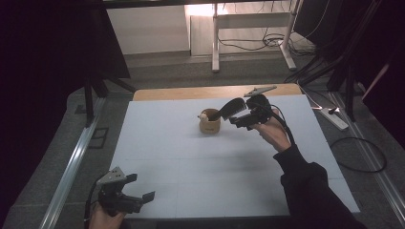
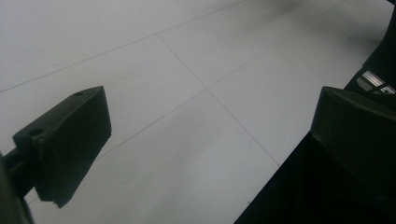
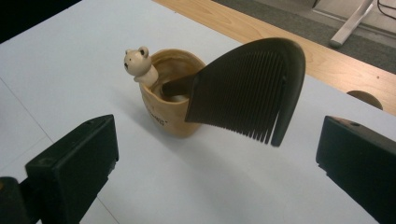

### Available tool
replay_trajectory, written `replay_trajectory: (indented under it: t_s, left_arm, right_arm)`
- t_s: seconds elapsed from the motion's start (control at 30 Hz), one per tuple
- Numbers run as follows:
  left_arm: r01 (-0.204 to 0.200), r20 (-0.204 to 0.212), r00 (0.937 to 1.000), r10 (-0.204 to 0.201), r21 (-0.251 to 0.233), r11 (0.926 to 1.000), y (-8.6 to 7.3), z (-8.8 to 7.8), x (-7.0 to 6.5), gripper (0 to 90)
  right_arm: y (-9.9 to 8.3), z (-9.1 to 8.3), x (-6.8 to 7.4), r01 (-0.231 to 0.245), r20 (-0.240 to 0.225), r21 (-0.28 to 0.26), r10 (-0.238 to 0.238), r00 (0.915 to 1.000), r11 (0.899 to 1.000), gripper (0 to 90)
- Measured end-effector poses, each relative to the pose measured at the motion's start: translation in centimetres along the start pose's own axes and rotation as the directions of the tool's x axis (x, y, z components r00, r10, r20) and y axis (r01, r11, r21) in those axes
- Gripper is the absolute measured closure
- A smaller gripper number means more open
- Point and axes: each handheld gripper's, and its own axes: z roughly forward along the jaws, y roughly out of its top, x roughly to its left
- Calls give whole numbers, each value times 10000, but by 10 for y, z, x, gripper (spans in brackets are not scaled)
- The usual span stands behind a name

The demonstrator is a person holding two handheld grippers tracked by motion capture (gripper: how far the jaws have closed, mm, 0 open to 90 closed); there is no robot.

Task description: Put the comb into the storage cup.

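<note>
We see a dark comb (image 3: pixel 247 88) standing handle-down in a wooden cup (image 3: pixel 170 105). Our jaws stand wide apart, touching neither.

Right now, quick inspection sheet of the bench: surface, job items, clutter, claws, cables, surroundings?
Surface: white table top, bare, thin seams.
Job's things: dark comb leaning handle-down in wooden cup with small bear figure on its rim.
Clutter: nothing seen.
Grippers: right claw open, beside the comb, not gripping; left claw open, at near edge.
Cables: loose cables and power strip on floor.
Surroundings: desk legs, dark stands.
</note>
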Motion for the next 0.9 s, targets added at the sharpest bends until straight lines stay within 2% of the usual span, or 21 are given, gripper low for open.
replay_trajectory:
  t_s: [0.2, 0.9]
  left_arm:
    - [-145, -334, 9993, 143, -66, 9999, 0, -1, -2, 0]
    - [-186, -229, 9996, 186, -5, 9998, 0, 0, -1, 0]
  right_arm:
    - [-7, -2, 2, 99, -48, -3, -99, 9999, 10000, 0]
    - [-28, -8, 15, 509, -136, 190, -506, 9986, 9985, 0]
